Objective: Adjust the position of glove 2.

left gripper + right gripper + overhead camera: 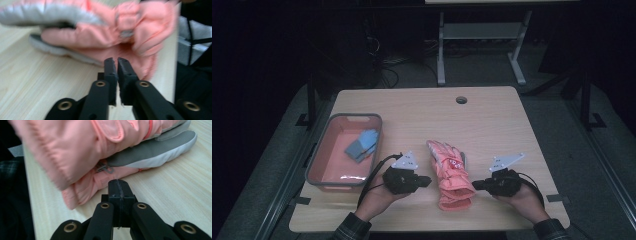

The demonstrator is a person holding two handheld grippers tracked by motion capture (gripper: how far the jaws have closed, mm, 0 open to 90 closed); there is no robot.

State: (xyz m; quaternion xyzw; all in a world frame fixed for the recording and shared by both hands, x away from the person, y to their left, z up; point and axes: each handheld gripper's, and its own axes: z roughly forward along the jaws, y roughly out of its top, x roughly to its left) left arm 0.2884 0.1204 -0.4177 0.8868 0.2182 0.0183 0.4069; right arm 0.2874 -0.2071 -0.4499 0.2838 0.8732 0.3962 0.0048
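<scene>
Pink gloves (451, 175) lie stacked mid-table, right of the bin (343, 150). Left gripper (427, 181) and right gripper (476, 184) flank the cuffs, both pressed together and empty, likely poised to grab each side.

- Pink glove (100, 37): motion-blurred, cuff cut by top edge.
- Blue-grey item (361, 145) inside bin (319, 155): too small to identify.
- Second glove (155, 152) beneath pink glove: mostly hidden.
</scene>
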